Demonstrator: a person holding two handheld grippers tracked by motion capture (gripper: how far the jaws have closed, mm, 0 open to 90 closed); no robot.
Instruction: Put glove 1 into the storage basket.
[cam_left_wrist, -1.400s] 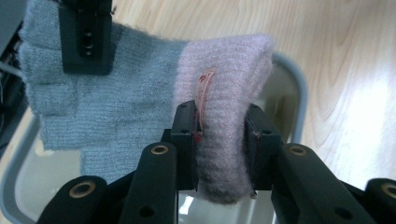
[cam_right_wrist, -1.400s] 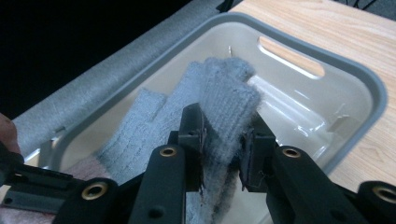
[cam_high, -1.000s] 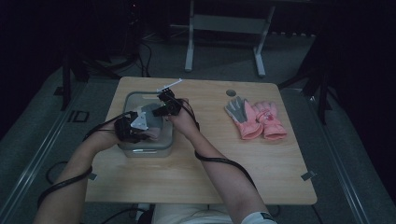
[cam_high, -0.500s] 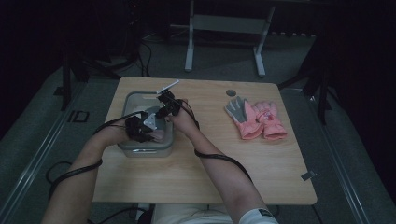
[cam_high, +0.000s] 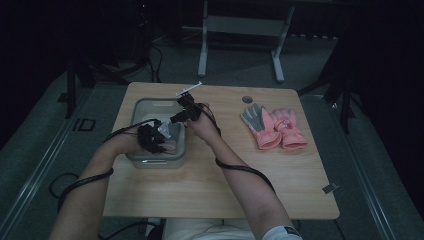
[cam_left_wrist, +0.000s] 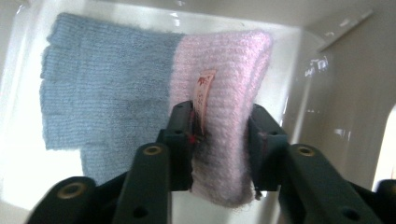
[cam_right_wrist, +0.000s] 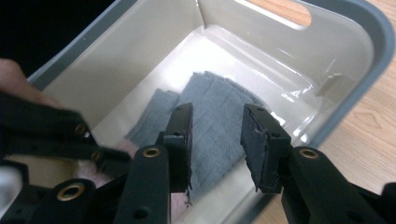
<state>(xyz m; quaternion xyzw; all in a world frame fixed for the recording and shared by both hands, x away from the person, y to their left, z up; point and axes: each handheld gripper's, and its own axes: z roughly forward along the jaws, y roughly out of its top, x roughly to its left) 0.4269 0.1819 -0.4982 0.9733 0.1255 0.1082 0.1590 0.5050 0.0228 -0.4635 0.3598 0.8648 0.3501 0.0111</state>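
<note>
A knit glove, blue at the fingers and pink at the cuff, lies in the grey bin at the table's left. My left gripper reaches down into the bin, and its pads still pinch the pink cuff with the label; its jaws have just been opening. My right gripper hovers over the glove's blue part with nothing between its pads; its jaws have just been opening too. In the high view the left gripper and the right gripper are close together over the bin.
A pair of pink and grey gloves lies on the right half of the wooden table. A round cable hole sits near the far edge. The bin's handle cut-out faces the table's far side.
My left hand has moved right and sunk into the bin with the glove. Both grippers' jaws stand a little wider. The right hand has stayed in place.
</note>
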